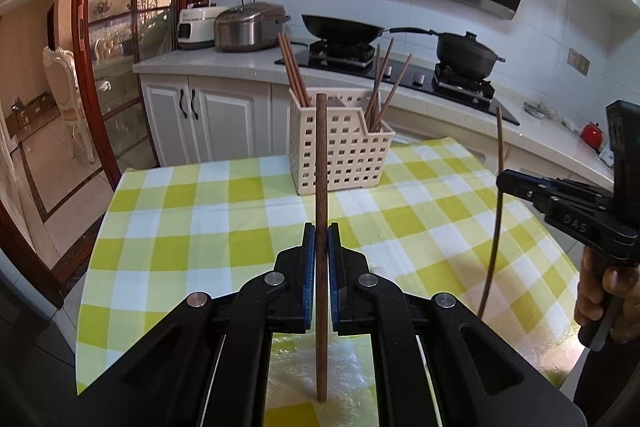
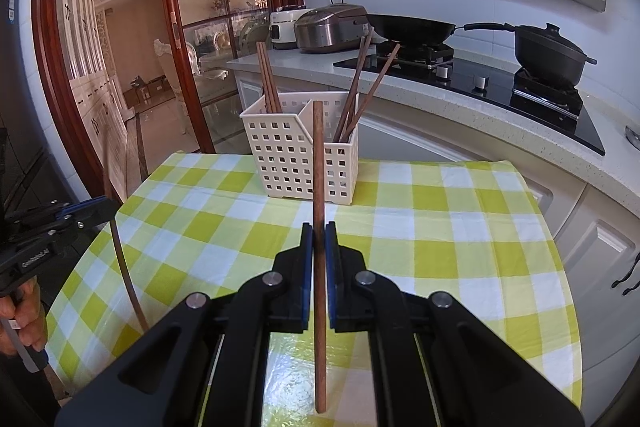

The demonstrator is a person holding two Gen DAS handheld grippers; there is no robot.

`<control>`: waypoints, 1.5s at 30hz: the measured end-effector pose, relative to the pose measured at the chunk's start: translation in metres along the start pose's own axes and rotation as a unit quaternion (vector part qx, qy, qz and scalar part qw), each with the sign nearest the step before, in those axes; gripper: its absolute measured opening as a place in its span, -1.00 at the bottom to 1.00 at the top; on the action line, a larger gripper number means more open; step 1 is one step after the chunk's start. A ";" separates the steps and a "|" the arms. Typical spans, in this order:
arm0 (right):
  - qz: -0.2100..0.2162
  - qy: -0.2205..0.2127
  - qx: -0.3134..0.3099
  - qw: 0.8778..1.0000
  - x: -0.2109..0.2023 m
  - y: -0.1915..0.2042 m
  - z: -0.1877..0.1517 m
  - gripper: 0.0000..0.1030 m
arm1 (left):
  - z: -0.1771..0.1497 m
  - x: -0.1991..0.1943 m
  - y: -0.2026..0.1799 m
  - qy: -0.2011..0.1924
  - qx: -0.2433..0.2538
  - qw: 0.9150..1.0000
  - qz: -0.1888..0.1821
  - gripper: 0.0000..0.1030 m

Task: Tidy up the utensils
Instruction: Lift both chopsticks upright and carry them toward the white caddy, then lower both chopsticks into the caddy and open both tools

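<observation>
A: Two chopsticks up: left gripper [image 1: 321, 239] pinches one chopstick [image 1: 321, 163], right gripper [image 2: 319, 239] pinches another chopstick [image 2: 319, 163], both near the basket [image 1: 340, 155].

B: Risk: thin sticks pivot in the pads, tips snag the basket's divider.

From the left wrist view I can read raised letters "DAS" on the black body of the right gripper [image 1: 505, 183], just behind its fingers [image 1: 520, 187]. From the right wrist view I see a small white label on the side of the left gripper [image 2: 105, 205], held at the picture's left edge; it seems to begin "Gen", but the rest is too small for me to make out. The appliances on the counter [image 2: 400, 83] carry panels with no writing I can read.
</observation>
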State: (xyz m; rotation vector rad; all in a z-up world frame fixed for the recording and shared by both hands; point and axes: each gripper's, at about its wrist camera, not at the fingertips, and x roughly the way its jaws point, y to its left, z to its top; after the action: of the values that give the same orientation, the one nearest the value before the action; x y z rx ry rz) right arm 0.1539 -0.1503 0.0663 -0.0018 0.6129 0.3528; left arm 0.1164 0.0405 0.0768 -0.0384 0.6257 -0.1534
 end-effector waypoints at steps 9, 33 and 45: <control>0.005 -0.005 0.004 1.000 -0.004 -0.003 0.001 -0.88 | 0.001 0.000 -0.001 -0.002 0.003 1.000 -0.001 -0.90; -0.001 -0.055 -0.022 0.998 0.020 -0.006 0.167 -0.88 | 0.185 0.038 -0.022 -0.078 0.029 0.996 -0.022 -0.90; 0.002 -0.075 -0.013 0.997 0.076 -0.005 0.236 -0.88 | 0.245 0.087 -0.008 -0.104 0.000 0.994 -0.013 -0.90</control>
State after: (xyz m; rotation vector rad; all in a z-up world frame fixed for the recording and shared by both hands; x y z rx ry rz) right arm 0.3462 -0.1052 0.2163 0.0003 0.4589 0.3610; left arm 0.3281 0.0166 0.2252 -0.0614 0.4168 -0.1726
